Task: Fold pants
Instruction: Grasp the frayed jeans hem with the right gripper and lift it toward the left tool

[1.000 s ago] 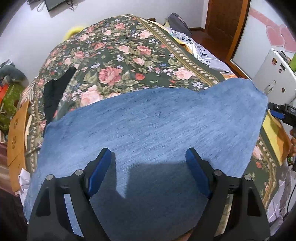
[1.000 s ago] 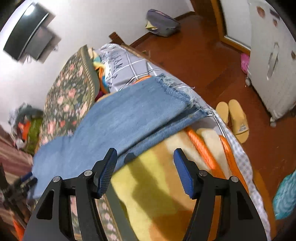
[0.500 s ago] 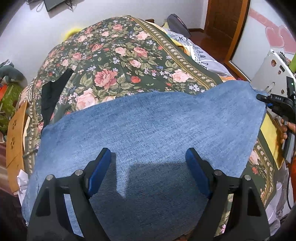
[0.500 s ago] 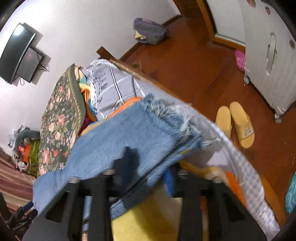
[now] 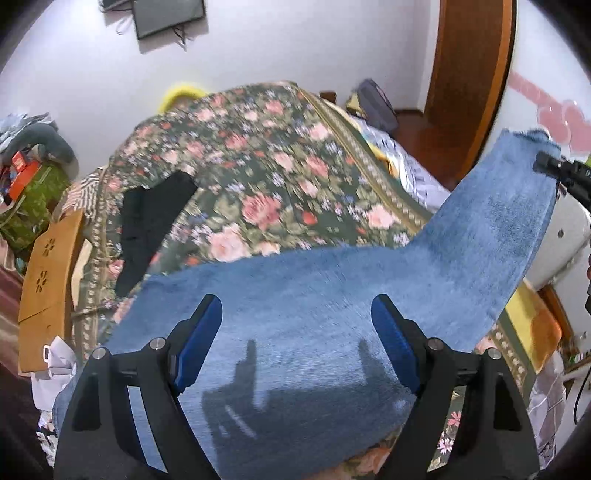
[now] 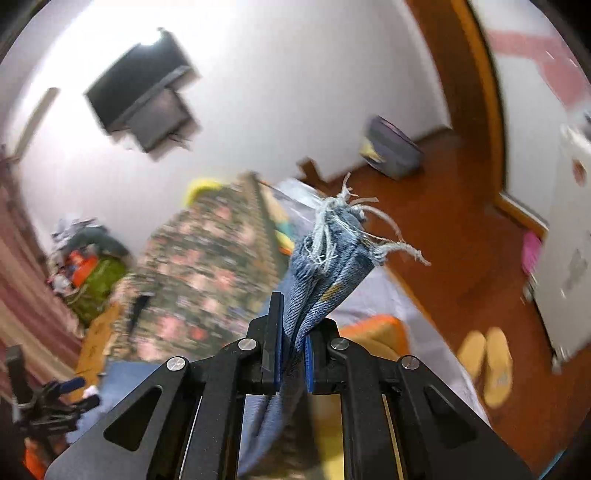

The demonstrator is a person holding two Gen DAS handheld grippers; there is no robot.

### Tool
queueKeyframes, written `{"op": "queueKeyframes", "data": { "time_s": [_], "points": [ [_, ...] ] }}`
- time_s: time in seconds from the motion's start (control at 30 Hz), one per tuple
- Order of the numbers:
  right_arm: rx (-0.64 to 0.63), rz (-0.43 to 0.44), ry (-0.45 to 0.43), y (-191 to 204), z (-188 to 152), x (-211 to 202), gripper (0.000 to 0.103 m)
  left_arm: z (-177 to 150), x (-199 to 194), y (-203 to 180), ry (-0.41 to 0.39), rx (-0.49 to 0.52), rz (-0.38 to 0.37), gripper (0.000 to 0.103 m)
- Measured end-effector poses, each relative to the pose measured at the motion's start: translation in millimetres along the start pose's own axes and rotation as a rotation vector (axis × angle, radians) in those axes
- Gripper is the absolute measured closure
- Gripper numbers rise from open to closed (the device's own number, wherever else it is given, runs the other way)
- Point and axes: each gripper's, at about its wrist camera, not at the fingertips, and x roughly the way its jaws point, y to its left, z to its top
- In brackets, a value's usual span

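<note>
Floral bedspread (image 5: pixel 280 184) beneath, pants (image 5: pixel 332 295) hem pinched in right tool (image 6: pixel 291 354) — left tool (image 5: pixel 295 332) above, gaping

I was working in a home bedroom. A bed (image 5: pixel 280 192) under a flowered quilt (image 5: pixel 258 166) filled the room, a television (image 5: pixel 168 14) hung on the white wall, a wooden door (image 5: pixel 469 74) stood at the far corner, and yellow slippers (image 6: pixel 487 365) lay on the red-brown floor (image 6: pixel 461 258).

The pants (image 5: pixel 332 288) are faded blue denim with pale frayed threads. The bedspread (image 5: pixel 266 177) is dark green, patterned with pink roses.
</note>
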Motion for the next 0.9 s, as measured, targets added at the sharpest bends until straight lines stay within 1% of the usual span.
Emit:
{"op": "queueKeyframes", "data": {
  "time_s": [0.1, 0.2, 0.27, 0.33, 0.4, 0.5, 0.67, 0.83, 0.9],
  "points": [
    [-0.079, 0.078, -0.029, 47, 8, -4, 0.095, -1, -14, 12, -0.038, -0.026, -0.002, 0.019],
    [-0.153, 0.140, -0.034, 93, 7, 4, 0.095, -3, -24, 24, -0.061, -0.043, 0.004, 0.017],
    [-0.190, 0.177, -0.023, 119, 2, 15, 0.095, -6, -28, 31, -0.070, -0.051, 0.009, 0.017],
    [-0.228, 0.220, 0.006, 148, -10, 29, 0.095, -9, -34, 40, -0.080, -0.060, 0.011, 0.017],
    [-0.257, 0.242, 0.037, 167, -22, 45, 0.095, -14, -39, 49, -0.089, -0.072, 0.013, 0.016],
    [-0.304, 0.282, 0.113, 195, -49, 73, 0.095, -21, -45, 63, -0.096, -0.092, 0.014, 0.015],
    [-0.366, 0.331, 0.262, 220, -96, 107, 0.095, -33, -49, 80, -0.097, -0.118, 0.027, 0.014],
    [-0.448, 0.340, 0.410, 244, -143, 131, 0.095, -45, -47, 98, -0.080, -0.155, 0.032, 0.014],
    [-0.468, 0.338, 0.454, 246, -157, 136, 0.092, -49, -45, 103, -0.069, -0.170, 0.034, 0.014]
  ]
}}
